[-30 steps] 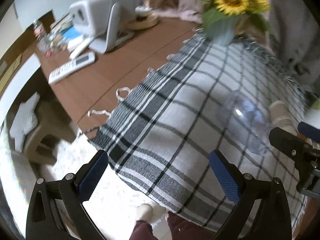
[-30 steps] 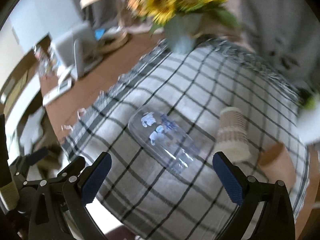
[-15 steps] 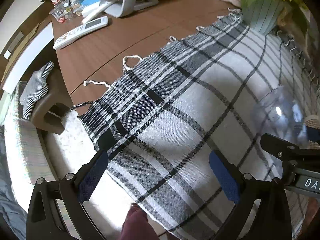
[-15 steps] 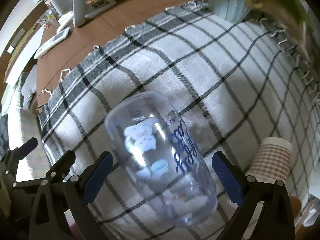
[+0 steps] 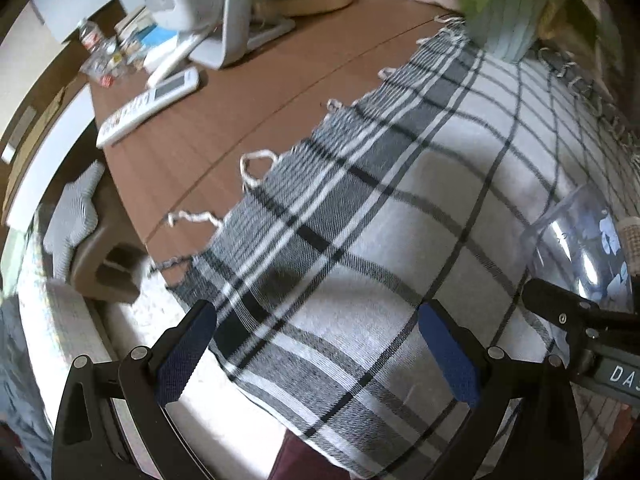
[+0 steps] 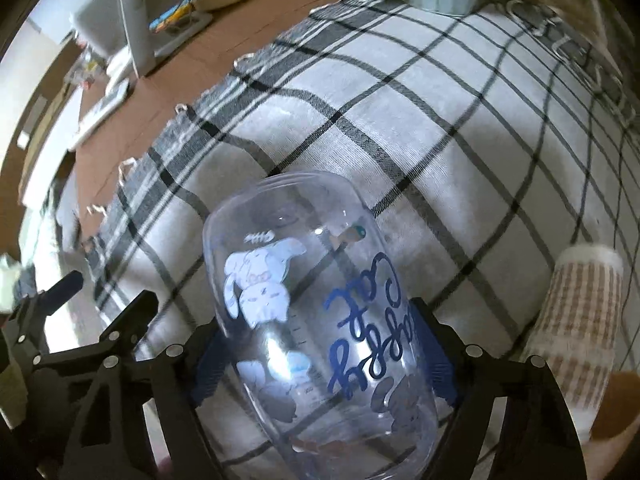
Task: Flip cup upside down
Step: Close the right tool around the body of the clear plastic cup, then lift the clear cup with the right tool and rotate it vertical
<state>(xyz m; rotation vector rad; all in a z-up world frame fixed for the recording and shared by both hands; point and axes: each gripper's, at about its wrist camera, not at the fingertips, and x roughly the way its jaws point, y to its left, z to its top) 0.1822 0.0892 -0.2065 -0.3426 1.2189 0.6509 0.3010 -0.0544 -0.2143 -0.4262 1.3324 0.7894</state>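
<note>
Right gripper (image 6: 320,360) clamped on clear cup (image 6: 316,320) — blue pads pressed against both sides of its lower body, printed cats and blue script facing the lens. Cup lying tilted over plaid cloth (image 6: 440,140), closed rounded end pointing toward 12 o'clock. Checked paper cup (image 6: 576,332) at 3 o'clock, apart from the clear one. Left gripper (image 5: 316,352) spread wide, nothing between its pads, hovering above the cloth's near edge — clear cup at its 3 o'clock. White remote (image 5: 148,108) on wooden table (image 5: 248,92) at 10 o'clock; sunflower vase (image 5: 512,28) at 1 o'clock.
</note>
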